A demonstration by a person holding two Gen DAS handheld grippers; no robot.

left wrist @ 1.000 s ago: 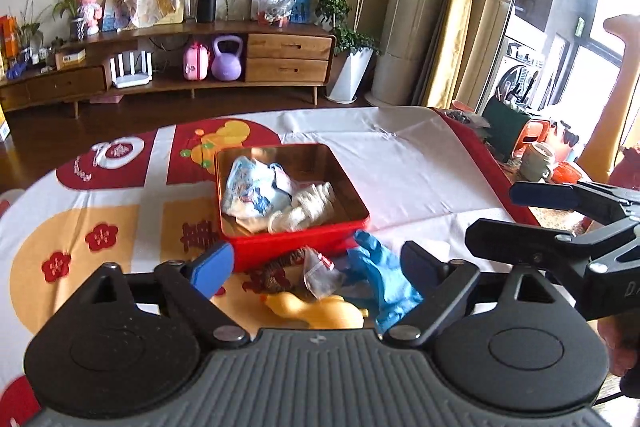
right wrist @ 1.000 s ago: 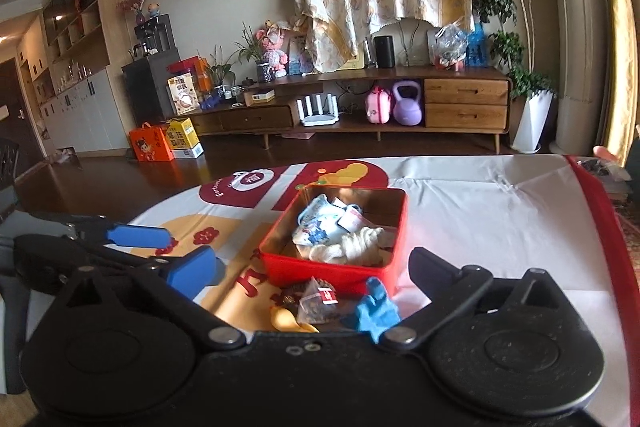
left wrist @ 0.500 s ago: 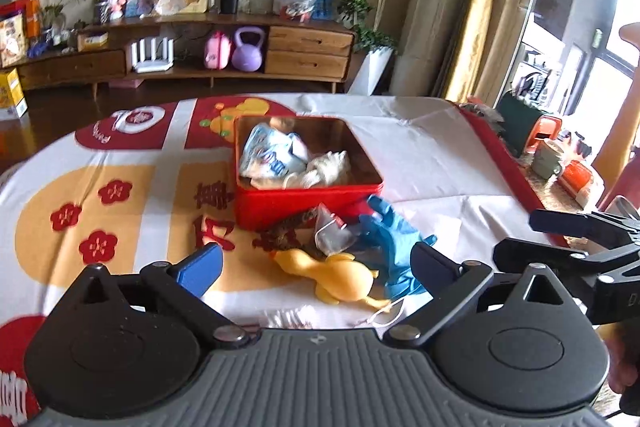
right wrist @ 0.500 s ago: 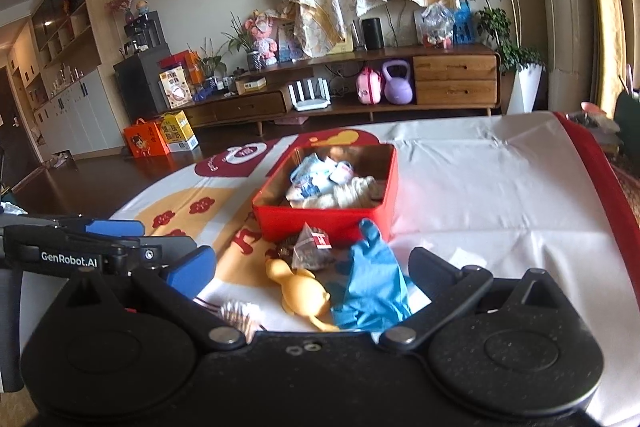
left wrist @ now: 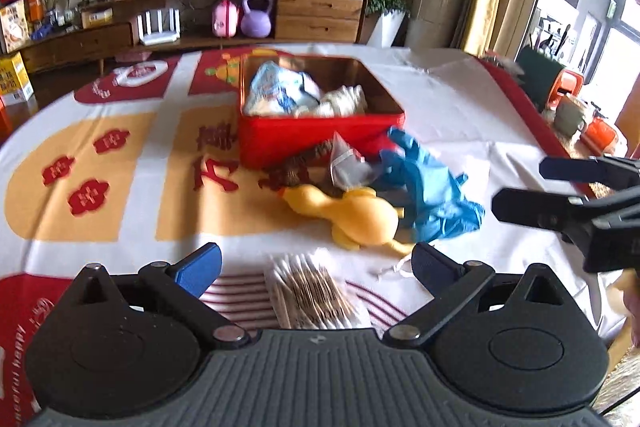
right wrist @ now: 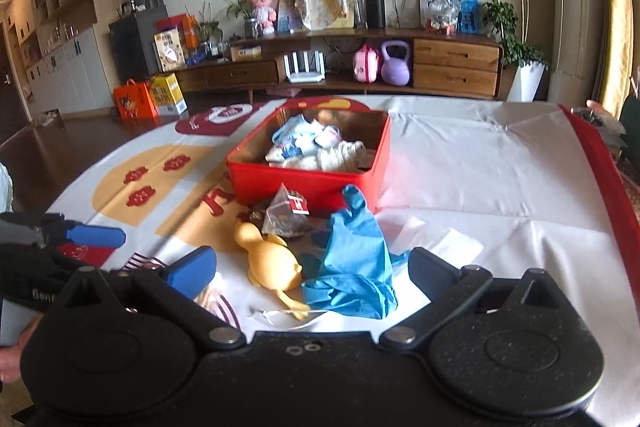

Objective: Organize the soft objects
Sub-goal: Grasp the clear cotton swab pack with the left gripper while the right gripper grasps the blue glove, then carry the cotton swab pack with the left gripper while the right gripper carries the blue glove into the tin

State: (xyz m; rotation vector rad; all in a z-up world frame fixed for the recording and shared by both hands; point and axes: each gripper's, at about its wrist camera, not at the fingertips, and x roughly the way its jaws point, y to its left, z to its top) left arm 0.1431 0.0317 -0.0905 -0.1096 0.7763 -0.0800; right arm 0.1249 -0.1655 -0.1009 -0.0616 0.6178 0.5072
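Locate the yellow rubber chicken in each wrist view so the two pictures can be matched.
Left wrist view: the yellow rubber chicken lies right of centre, left of the blue glove, head toward the red tin.
Right wrist view: the chicken lies below centre, left of the glove.
Shared landmark: the red tin, just beyond the chicken in both views.

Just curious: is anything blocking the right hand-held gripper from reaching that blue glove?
Nothing visible. The right hand-held gripper is open, and the blue glove lies uncovered just ahead; the yellow rubber chicken lies beside it.
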